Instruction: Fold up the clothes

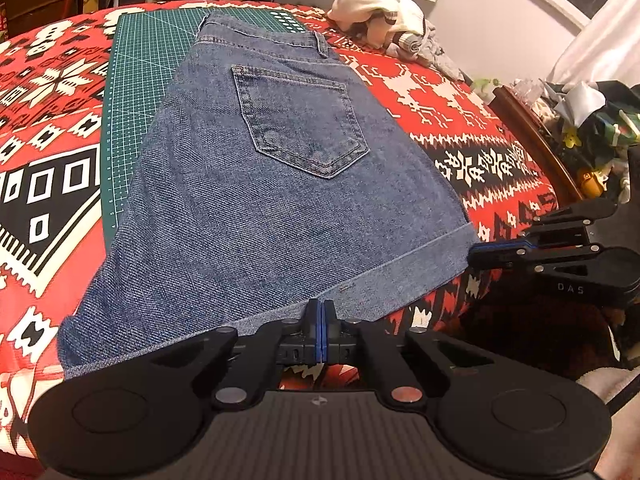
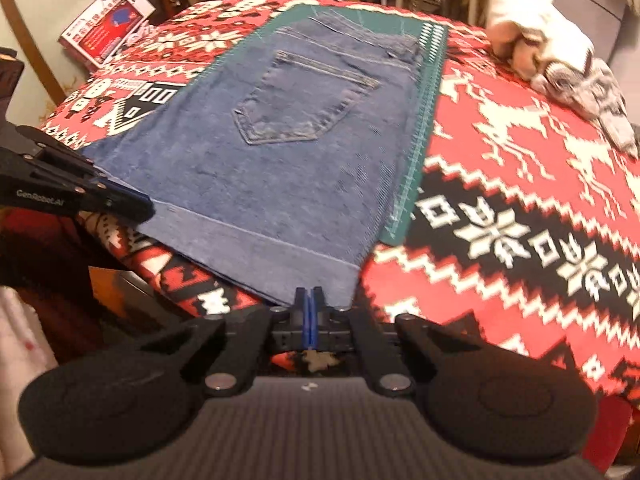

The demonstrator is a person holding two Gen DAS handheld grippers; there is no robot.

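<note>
Denim shorts, folded in half with 1 back pocket up, lie flat on a green cutting mat over a red patterned blanket. Both the left gripper and the right gripper have their jaws pressed together at the near hem. A cream garment pile sits at the far corner.

Both wrist cameras sit low at the desk's near edge, facing across it, sharing the denim shorts close up.
</note>
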